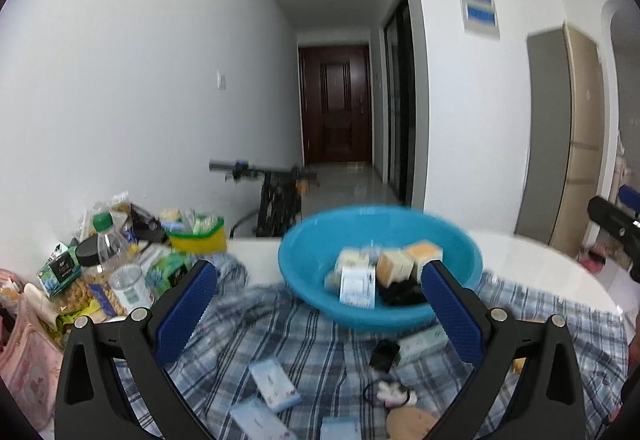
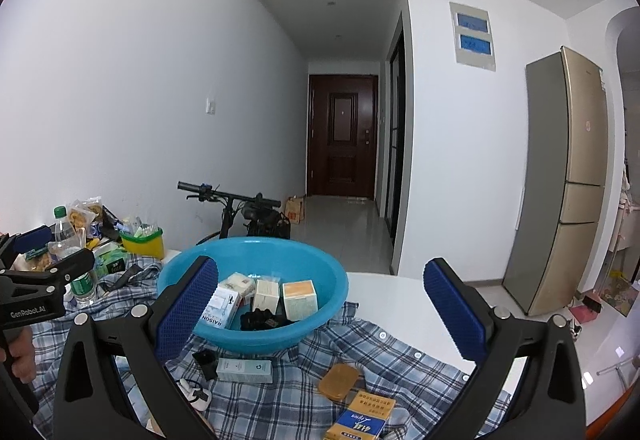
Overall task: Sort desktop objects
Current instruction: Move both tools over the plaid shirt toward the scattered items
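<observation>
Both the left tongs (image 1: pixel 320 280) and right tongs (image 2: pixel 320 280) stood wide and empty. Light, stiff cartons lay in the blue basin (image 2: pixel 328 304) mid-desk; the pale box (image 2: pixel 244 370) before it probably suits a grip across its narrow sides.

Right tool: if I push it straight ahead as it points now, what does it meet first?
Probably the blue basin: its near wall sits between the open fingers of the right tool, just ahead. Depth is hard to judge, so it might pass over the rim.
</observation>
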Demonstrator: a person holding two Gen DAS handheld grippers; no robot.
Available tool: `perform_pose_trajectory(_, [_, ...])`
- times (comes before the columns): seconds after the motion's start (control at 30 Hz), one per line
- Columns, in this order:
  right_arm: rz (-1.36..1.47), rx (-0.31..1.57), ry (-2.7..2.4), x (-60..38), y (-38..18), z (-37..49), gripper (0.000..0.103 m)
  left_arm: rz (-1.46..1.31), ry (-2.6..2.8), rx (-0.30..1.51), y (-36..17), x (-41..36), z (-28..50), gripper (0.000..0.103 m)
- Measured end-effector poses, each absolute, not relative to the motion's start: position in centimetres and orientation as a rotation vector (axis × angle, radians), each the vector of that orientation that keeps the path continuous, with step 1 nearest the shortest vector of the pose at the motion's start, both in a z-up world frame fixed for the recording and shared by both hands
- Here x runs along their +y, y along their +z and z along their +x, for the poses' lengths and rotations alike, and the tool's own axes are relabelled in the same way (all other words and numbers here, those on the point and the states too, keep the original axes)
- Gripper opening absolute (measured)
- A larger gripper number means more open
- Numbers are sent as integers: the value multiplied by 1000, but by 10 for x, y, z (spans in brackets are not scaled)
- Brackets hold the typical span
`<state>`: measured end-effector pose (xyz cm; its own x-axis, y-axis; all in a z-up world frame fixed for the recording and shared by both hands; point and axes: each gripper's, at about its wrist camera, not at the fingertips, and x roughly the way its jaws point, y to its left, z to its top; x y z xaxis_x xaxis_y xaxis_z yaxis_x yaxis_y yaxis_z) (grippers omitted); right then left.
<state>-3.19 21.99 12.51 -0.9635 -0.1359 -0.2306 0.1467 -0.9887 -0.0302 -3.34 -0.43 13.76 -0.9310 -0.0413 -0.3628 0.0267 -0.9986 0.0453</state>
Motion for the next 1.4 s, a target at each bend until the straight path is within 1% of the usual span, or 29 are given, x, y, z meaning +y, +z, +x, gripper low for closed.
perform_pose_trajectory(0.07, [407,69,-2967,219,123,-37,103,680,-3043,-63,135,-3,-42,103])
perform_pose_trajectory(0.23, [537,72,-2951,221,120,-50,103,796,-3015,-106,131,-1,-50,103])
perform_pose_trajectory(0.4, [665,81,-2899,221,116,-58,103,959,-3033,-40,126,-4,-60,103])
perform_pose_trajectory(0.63, [759,83,-2861,217,105,-64,103,1036,-3006,-36,115,-7,-67,103])
perform_pose_trajectory(0.93, [805,87,-2856,216,93,-70,103,1130,-3009,-26,96,-3,-77,103])
perform_pose_trajectory(1.4, [912,85,-2802,216,63,-92,102,1279,-2987,-118,52,16,-105,103])
